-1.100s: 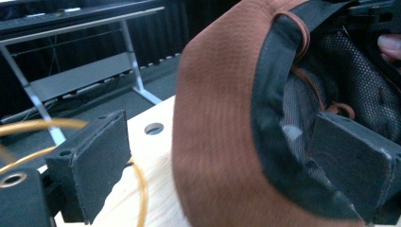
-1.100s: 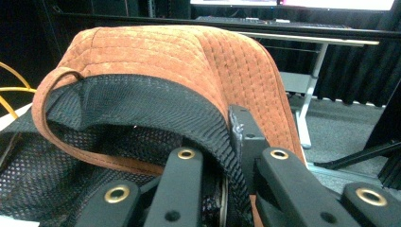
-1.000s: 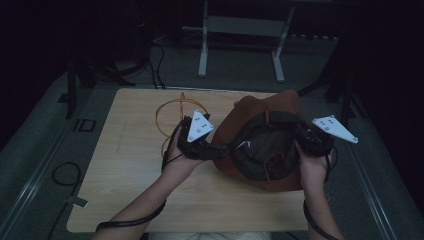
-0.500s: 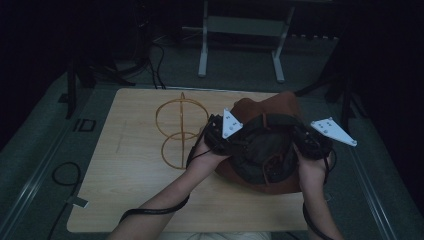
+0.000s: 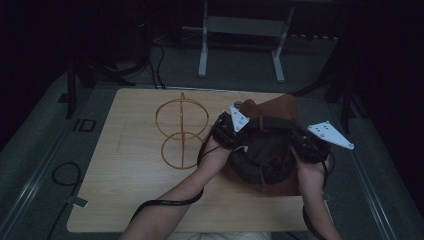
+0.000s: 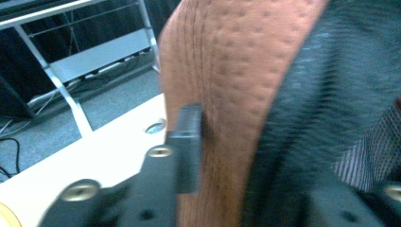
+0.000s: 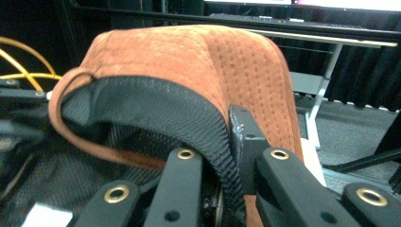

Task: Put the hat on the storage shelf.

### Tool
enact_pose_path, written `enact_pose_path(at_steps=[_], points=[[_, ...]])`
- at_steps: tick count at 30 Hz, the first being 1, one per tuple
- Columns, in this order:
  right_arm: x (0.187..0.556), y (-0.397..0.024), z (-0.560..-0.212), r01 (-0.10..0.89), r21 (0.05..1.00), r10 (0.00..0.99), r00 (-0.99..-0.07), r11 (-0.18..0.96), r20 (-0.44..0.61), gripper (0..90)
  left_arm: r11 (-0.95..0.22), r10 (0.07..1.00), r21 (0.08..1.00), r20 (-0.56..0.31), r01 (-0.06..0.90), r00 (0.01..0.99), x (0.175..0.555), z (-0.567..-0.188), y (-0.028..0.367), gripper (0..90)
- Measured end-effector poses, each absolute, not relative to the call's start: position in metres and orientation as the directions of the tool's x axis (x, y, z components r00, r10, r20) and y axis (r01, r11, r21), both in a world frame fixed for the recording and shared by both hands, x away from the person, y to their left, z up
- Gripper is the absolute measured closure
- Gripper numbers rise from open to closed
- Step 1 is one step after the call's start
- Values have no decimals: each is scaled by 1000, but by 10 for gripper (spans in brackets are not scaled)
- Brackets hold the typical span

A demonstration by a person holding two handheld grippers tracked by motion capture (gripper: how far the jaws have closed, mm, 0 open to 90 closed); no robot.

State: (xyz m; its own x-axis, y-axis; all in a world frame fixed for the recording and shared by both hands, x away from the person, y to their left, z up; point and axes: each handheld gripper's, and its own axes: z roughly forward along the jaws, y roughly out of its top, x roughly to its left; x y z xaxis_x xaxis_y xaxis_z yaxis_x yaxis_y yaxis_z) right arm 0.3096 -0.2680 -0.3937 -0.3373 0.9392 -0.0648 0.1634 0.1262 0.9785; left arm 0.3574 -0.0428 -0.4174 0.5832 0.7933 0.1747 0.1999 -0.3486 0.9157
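2 grippers flank the brown hat [image 5: 272,145] on the bench's [image 5: 130,195] right half. The left gripper [image 5: 235,137], jaws just closing, clamps its left brim; the right gripper [image 5: 297,145] pinches the right brim, both equally close.

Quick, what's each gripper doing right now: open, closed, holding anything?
Left gripper: jaws have just been closing, now clamped on the brown hat's brim.
Right gripper: shut on the hat's other edge.
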Motion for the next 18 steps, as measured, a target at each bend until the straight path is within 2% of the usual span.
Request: enact_pose_path(at_steps=[3, 10, 15, 18], points=[[308, -265, -397, 163, 977, 938, -337, 139, -77, 813, -331, 805, 924, 171, 191, 568, 359, -417, -43, 852], [300, -267, -401, 160, 977, 941, -330, 138, -79, 743, -346, 808, 923, 202, 167, 553, 360, -407, -48, 862], [289, -276, -401, 162, 976, 927, -368, 142, -74, 597, -357, 808, 924, 231, 137, 543, 358, -398, -51, 863], [276, -283, -397, 171, 972, 883, -466, 159, -62, 490, -349, 811, 928, 230, 129, 539, 358, -397, -49, 863]])
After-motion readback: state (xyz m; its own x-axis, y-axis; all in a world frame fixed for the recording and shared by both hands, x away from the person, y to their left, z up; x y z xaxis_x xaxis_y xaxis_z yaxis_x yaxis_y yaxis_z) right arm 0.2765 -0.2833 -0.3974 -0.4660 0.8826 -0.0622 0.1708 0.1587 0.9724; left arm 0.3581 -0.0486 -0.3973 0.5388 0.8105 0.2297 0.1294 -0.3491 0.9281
